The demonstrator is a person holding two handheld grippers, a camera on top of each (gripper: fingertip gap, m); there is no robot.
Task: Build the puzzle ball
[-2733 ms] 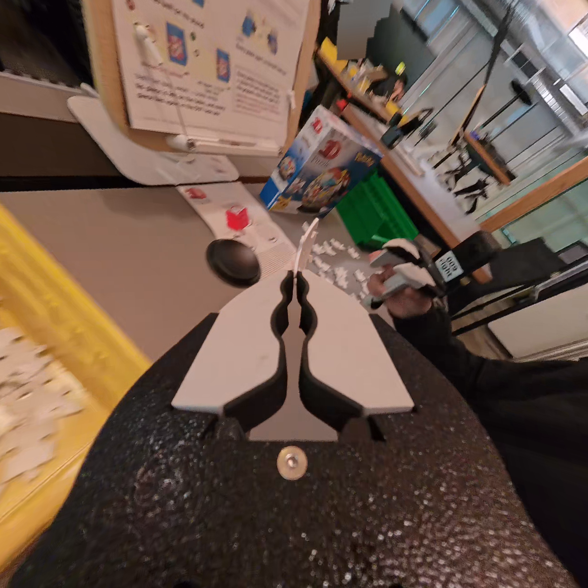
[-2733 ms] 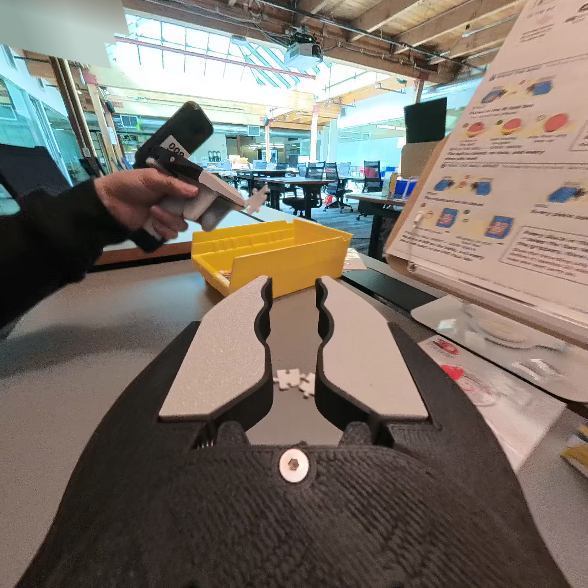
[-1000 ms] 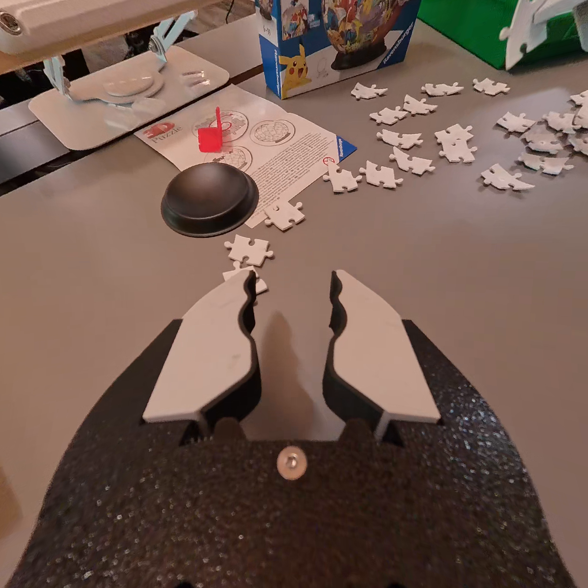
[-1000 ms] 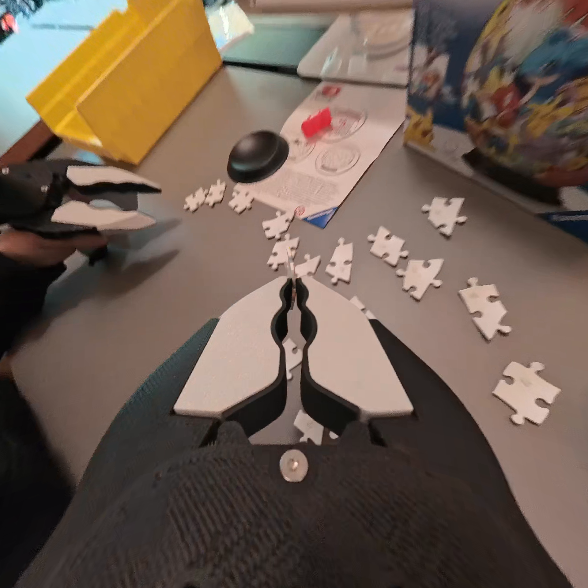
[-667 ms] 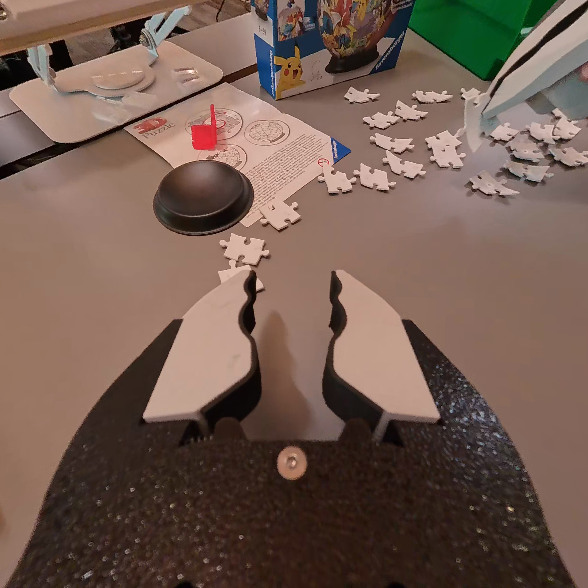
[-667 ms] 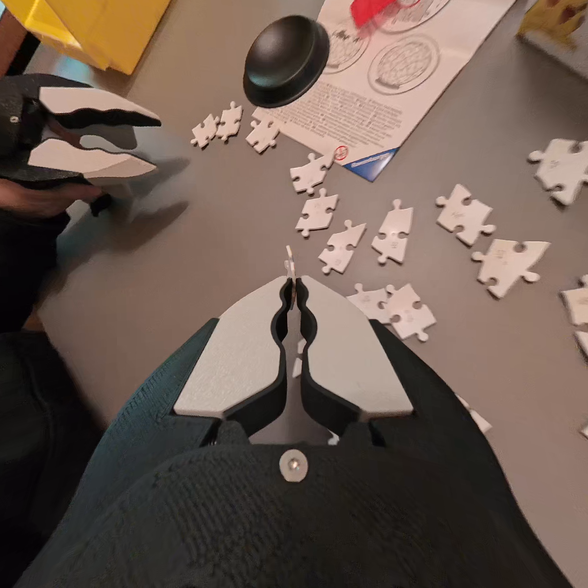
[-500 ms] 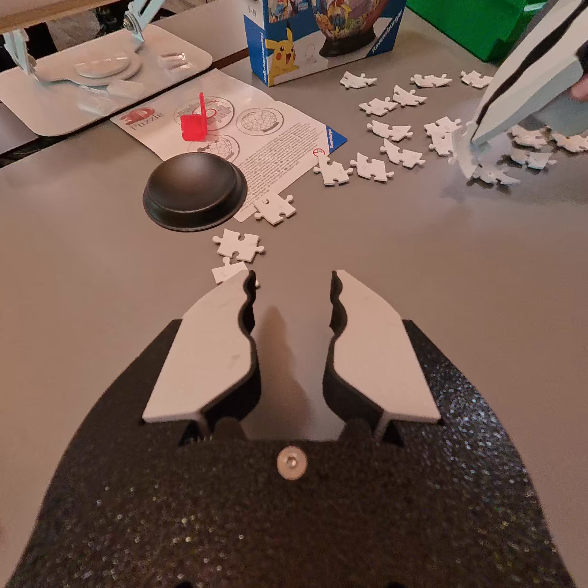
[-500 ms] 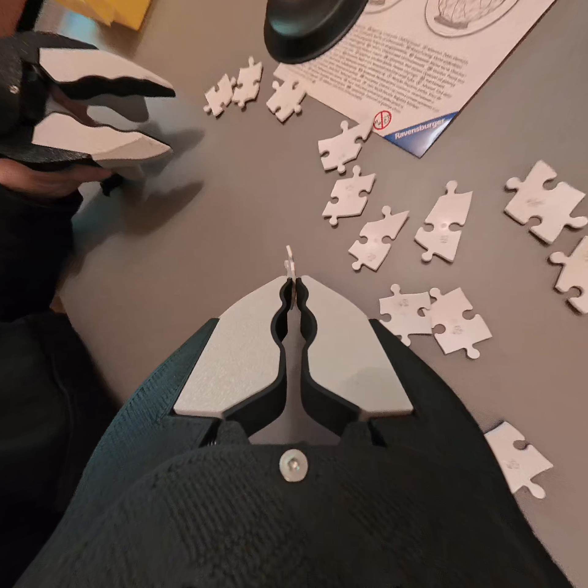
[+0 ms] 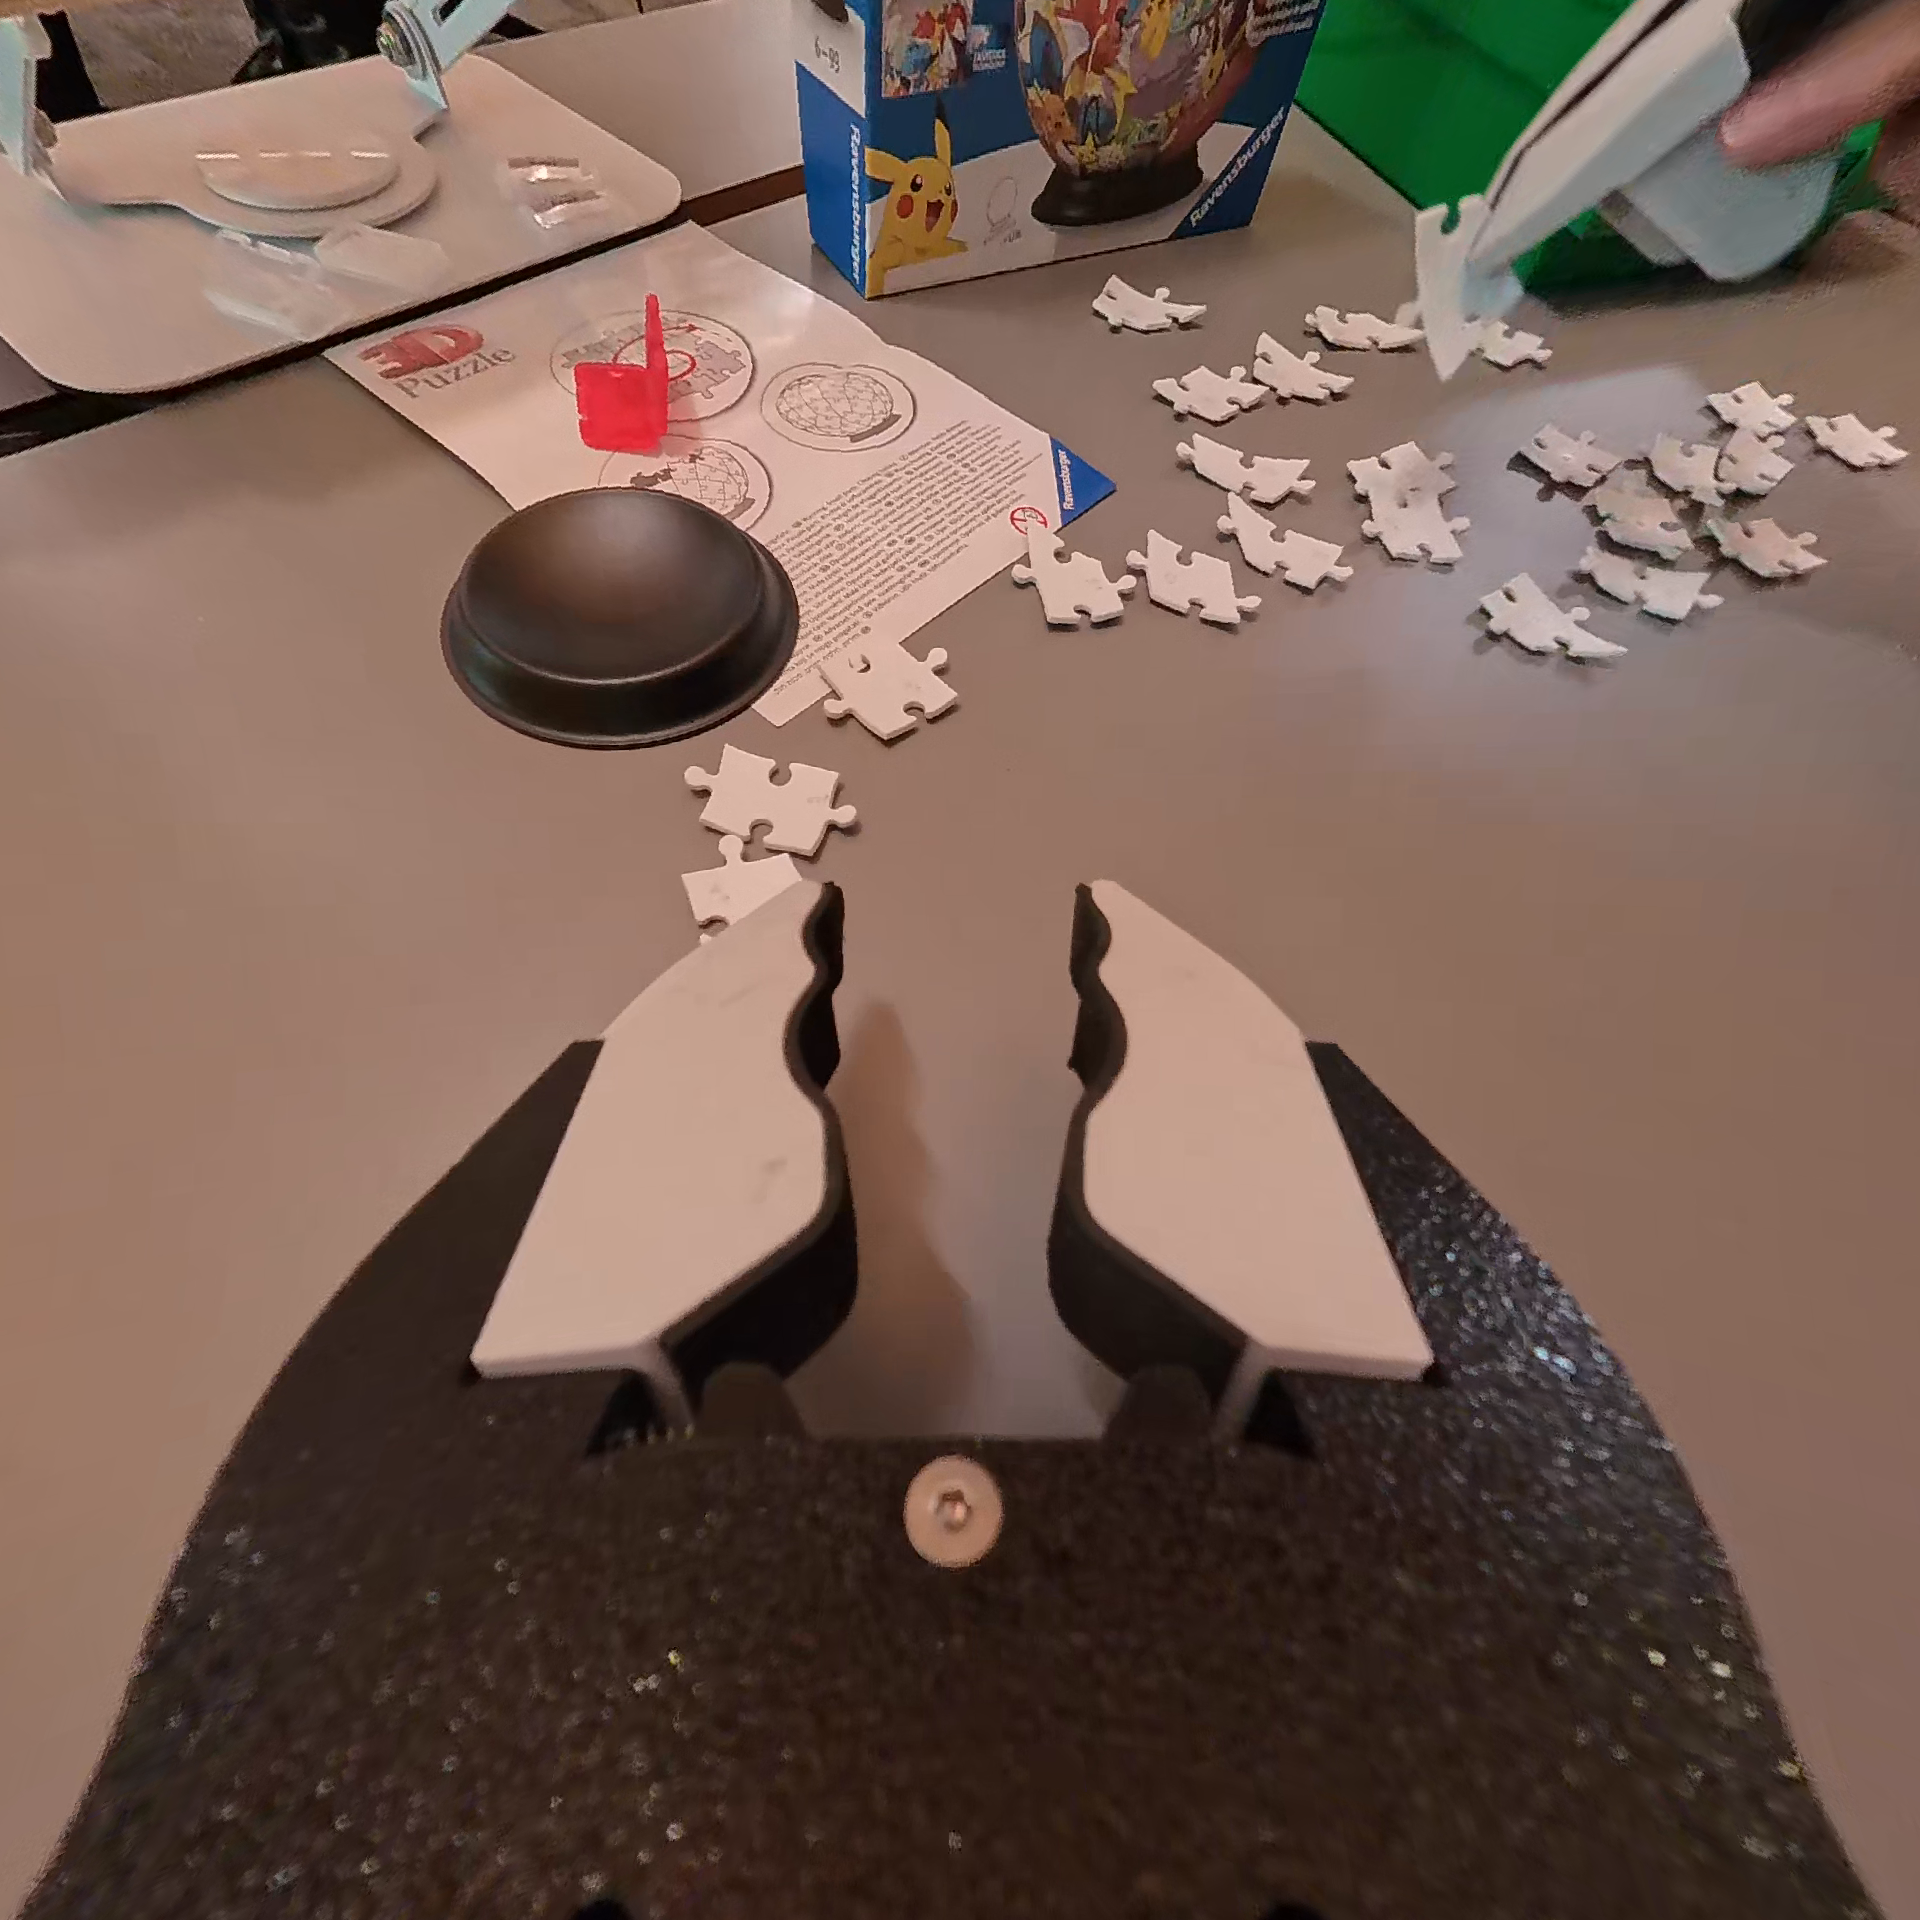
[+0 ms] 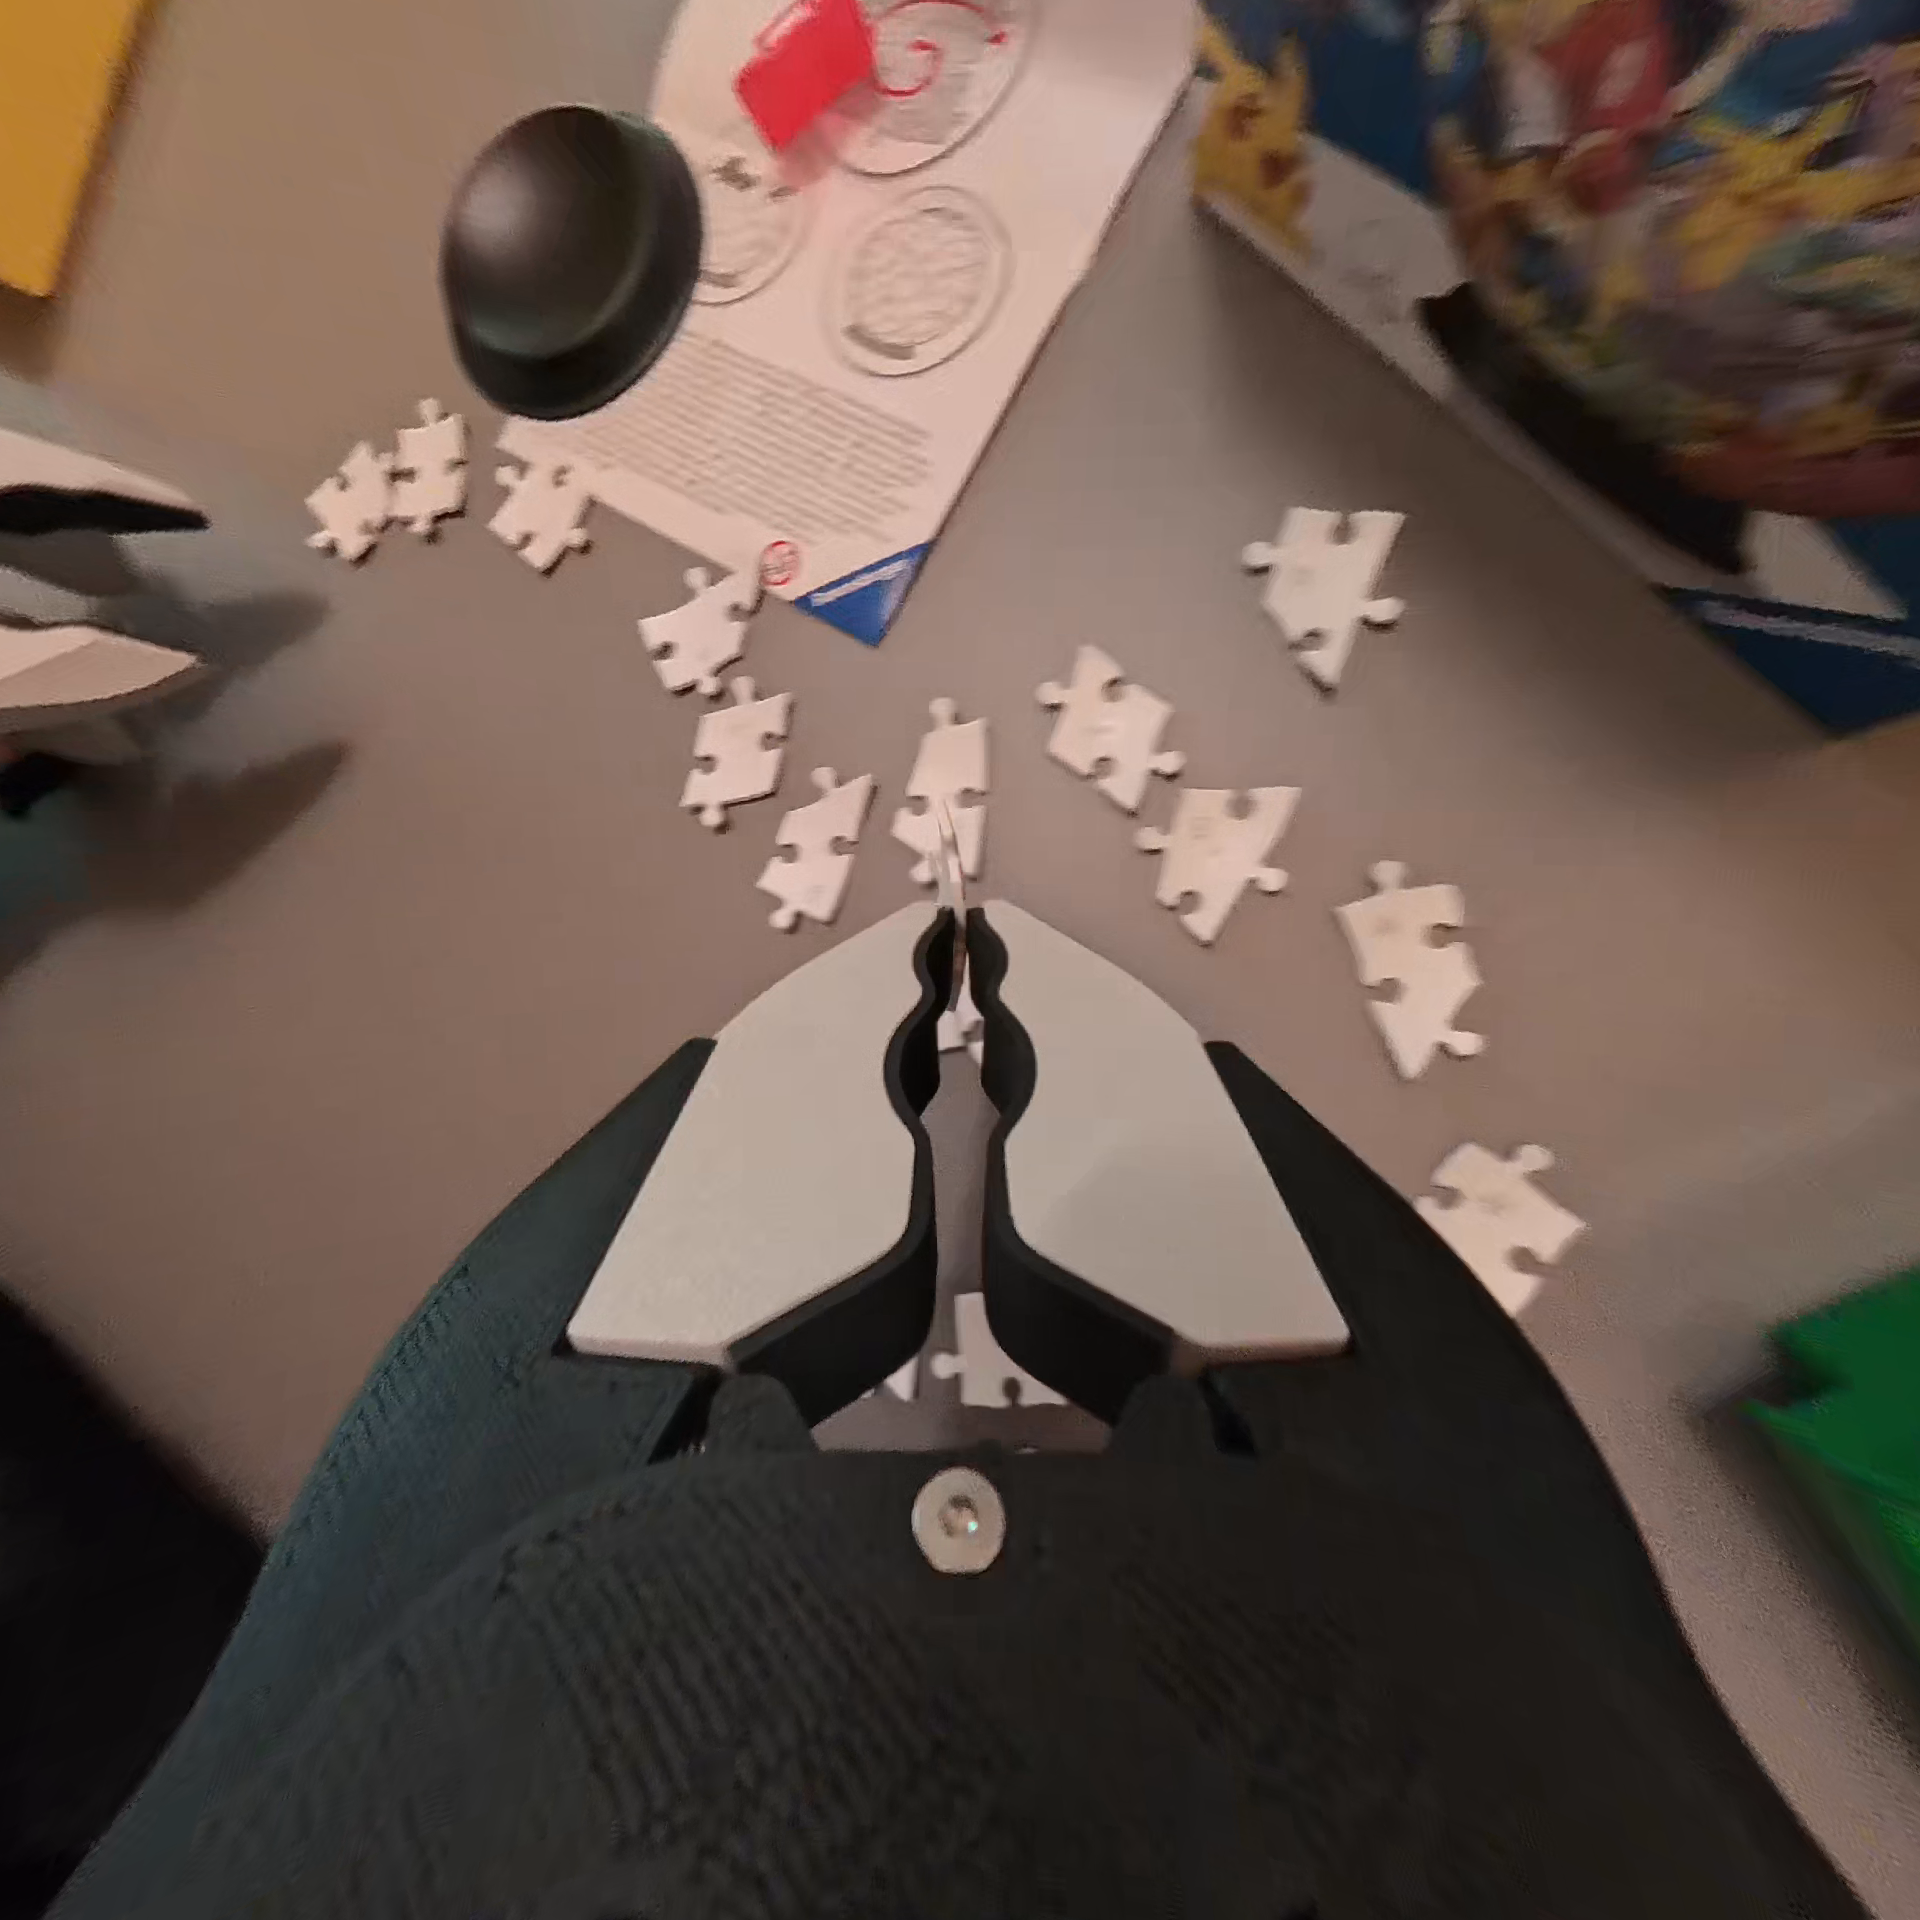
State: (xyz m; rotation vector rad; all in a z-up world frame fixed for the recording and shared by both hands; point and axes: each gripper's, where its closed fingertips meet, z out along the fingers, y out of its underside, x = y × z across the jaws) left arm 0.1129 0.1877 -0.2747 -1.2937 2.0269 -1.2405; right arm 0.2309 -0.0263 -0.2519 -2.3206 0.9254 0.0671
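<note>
Left gripper (image 9: 956,904): We hold its fingers wide apart with nothing between them, low over the grey table (image 9: 312,935). The left finger (image 9: 707,1122) covers part of one white puzzle piece (image 9: 732,883) lying flat.

Black stand (image 9: 620,613): It sits on the table, ahead and to the left of our open fingers, on the corner of the paper sheet (image 9: 831,468). A small red clip (image 9: 623,390) stands on that sheet.

Loose pieces (image 9: 1455,499): Many white ones lie flat, spread over the right part of the table.

Puzzle box (image 9: 1039,125): It stands at the far side, with a green bin (image 9: 1403,94) beside it.

Right gripper (image 10: 954,914): Our fingers are pinched together on one white piece (image 10: 948,868), held on its edge and sticking out past the tips. In the left wrist view we see this held piece up in the air, above the loose pieces.

Change: Half a second ago the right gripper held its piece lower, near the table. Now it is higher and further back. The left gripper is as open as before and has crept a little forward.
</note>
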